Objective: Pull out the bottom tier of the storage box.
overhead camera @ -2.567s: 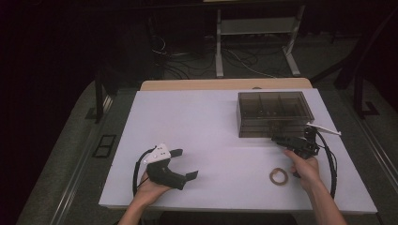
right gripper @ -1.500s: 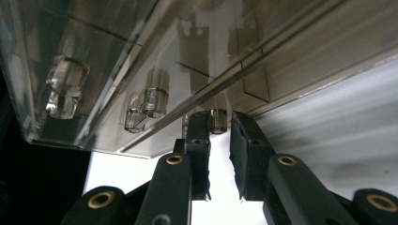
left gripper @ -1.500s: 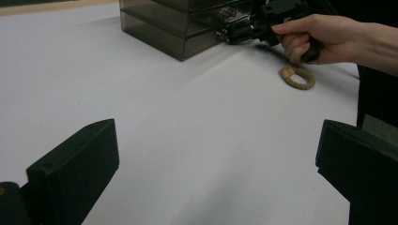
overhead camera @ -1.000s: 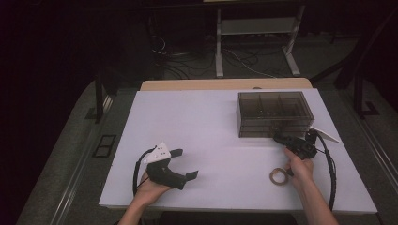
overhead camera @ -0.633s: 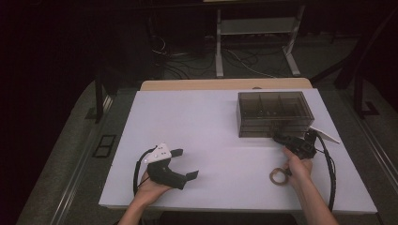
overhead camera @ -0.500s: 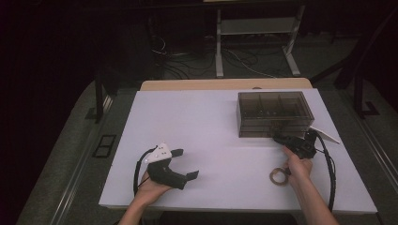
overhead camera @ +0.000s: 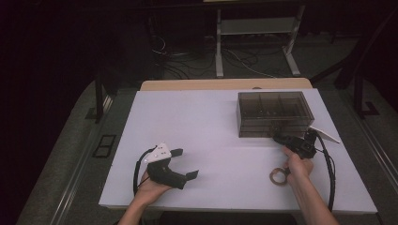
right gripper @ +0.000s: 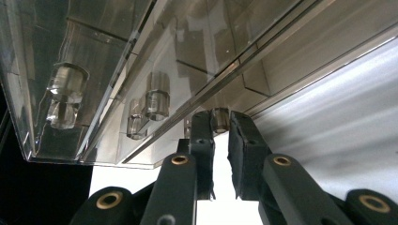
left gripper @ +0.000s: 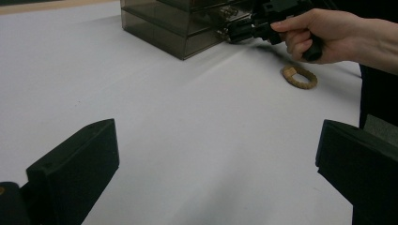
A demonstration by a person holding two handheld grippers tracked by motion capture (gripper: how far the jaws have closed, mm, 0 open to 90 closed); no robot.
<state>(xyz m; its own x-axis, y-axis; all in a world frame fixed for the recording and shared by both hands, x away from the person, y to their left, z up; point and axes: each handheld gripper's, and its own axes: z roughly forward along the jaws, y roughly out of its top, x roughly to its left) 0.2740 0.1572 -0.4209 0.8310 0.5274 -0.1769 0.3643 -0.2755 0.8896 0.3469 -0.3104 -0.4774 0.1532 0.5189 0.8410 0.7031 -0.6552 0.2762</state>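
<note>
Right gripper (right gripper: 220,123) clamped on small clear knob (right gripper: 219,118) of smoked transparent plastic drawer box (overhead camera: 274,112), near table's (overhead camera: 206,117) far right corner. Probably light, rigid, slippery; best gripped squarely on that knob. Left gripper (overhead camera: 184,163) spread apart, idle near front-left edge.

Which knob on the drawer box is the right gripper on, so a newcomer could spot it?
Find the smoky clear drawer box at the table's far right. Along its front, low down, sits a small clear knob between the right gripper tips. Neighbouring knobs stand free.
</note>
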